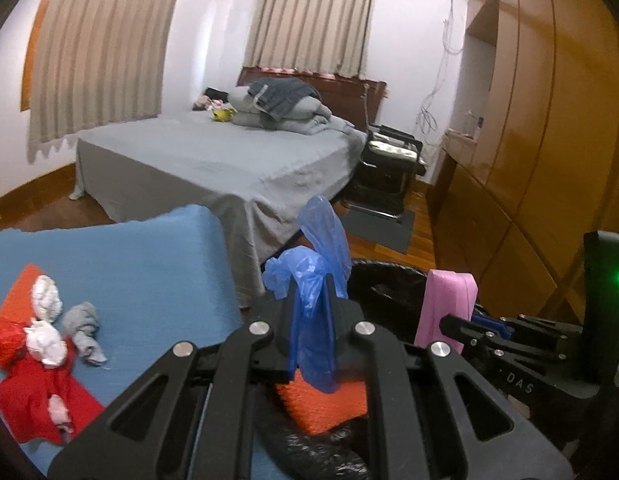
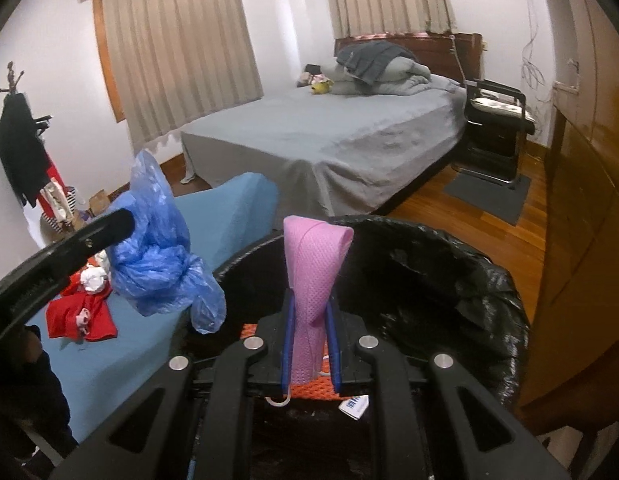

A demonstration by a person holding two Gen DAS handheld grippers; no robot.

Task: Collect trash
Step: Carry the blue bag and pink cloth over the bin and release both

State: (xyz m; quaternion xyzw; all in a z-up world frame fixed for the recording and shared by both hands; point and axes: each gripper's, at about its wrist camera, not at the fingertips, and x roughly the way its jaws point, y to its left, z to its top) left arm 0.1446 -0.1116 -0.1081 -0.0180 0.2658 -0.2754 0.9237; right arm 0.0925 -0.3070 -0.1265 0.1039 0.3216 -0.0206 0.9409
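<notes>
A: How far along is the clean-up?

B: Midway, I'd judge. The left tool [image 1: 311,312] is clamped on a crumpled blue plastic bag [image 1: 321,264], the right tool [image 2: 309,320] on a folded pink cloth mask [image 2: 311,264], both over the black-lined round bin [image 2: 489,280], where an orange mesh piece [image 1: 325,404] lies.

A: What's left?

B: Red plastic scraps [image 1: 37,396], white tissue wads [image 1: 45,300] and a grey rag [image 1: 83,332] at the left edge of the blue-covered surface [image 1: 141,264].

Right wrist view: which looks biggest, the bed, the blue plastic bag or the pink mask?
1. Bed, though it stands farthest away.
2. Blue plastic bag.
3. Pink mask, close to the camera, so its true rank against the bag is unsure.
</notes>
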